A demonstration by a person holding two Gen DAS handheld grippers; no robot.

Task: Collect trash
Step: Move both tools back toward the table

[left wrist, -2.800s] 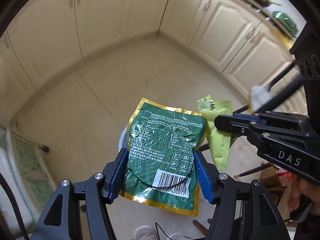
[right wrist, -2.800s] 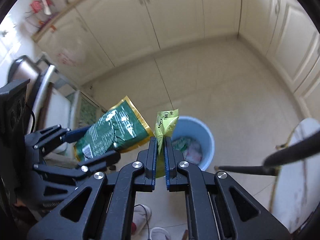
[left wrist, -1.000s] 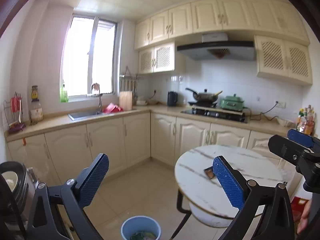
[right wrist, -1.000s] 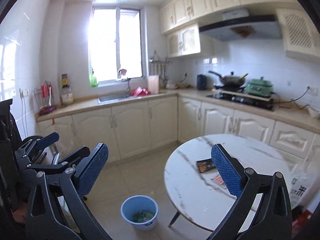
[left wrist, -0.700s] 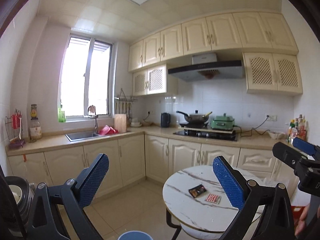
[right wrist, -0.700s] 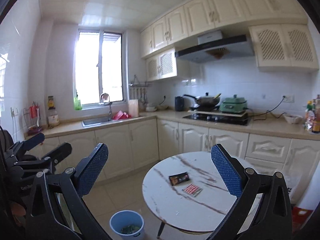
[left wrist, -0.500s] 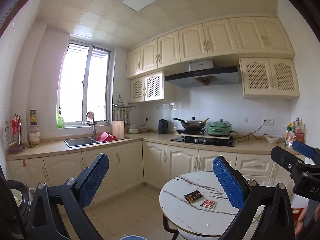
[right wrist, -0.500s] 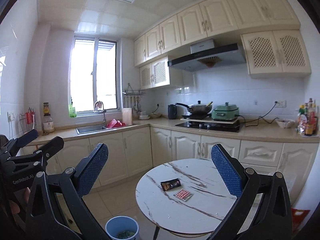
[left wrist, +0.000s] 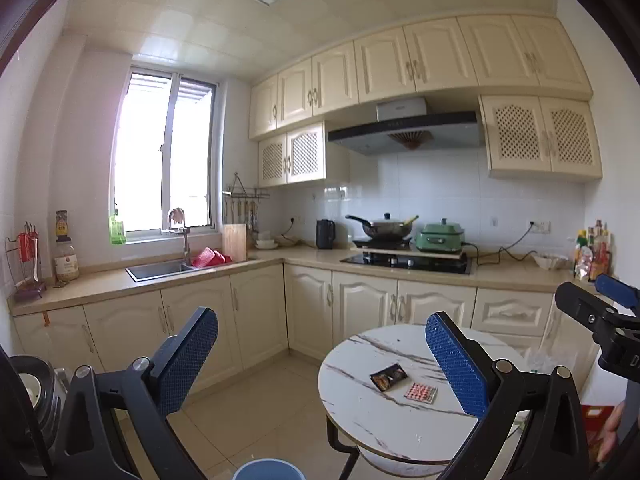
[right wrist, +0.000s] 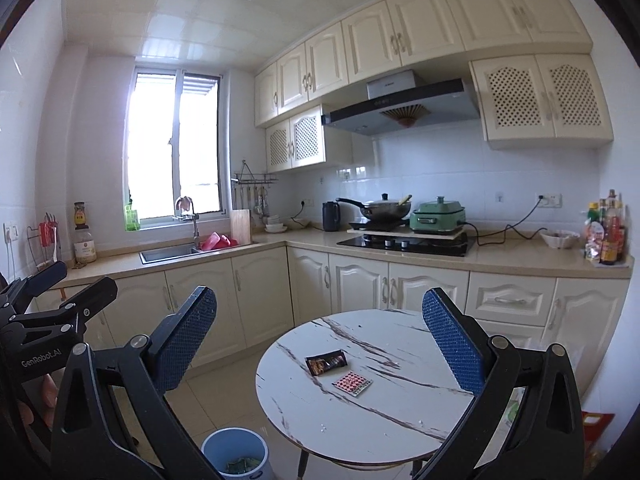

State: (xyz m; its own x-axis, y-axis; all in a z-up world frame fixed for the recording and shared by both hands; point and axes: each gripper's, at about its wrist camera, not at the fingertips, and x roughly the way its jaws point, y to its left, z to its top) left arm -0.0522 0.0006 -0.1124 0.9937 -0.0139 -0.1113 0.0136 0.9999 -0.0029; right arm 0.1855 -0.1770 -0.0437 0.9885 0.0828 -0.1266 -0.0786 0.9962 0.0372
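Both the left gripper (left wrist: 320, 364) and the right gripper (right wrist: 320, 356) hang wide open and empty above a round white marble-patterned table (right wrist: 384, 420). Two pieces await collection mid-table: a dark rectangular snack wrapper (right wrist: 326, 362), long axis running left-right and slightly tilted, and beside it a red-dotted flat packet (right wrist: 352, 383). The blue plastic bin (right wrist: 236, 456) on the floor already holds some green wrappers.
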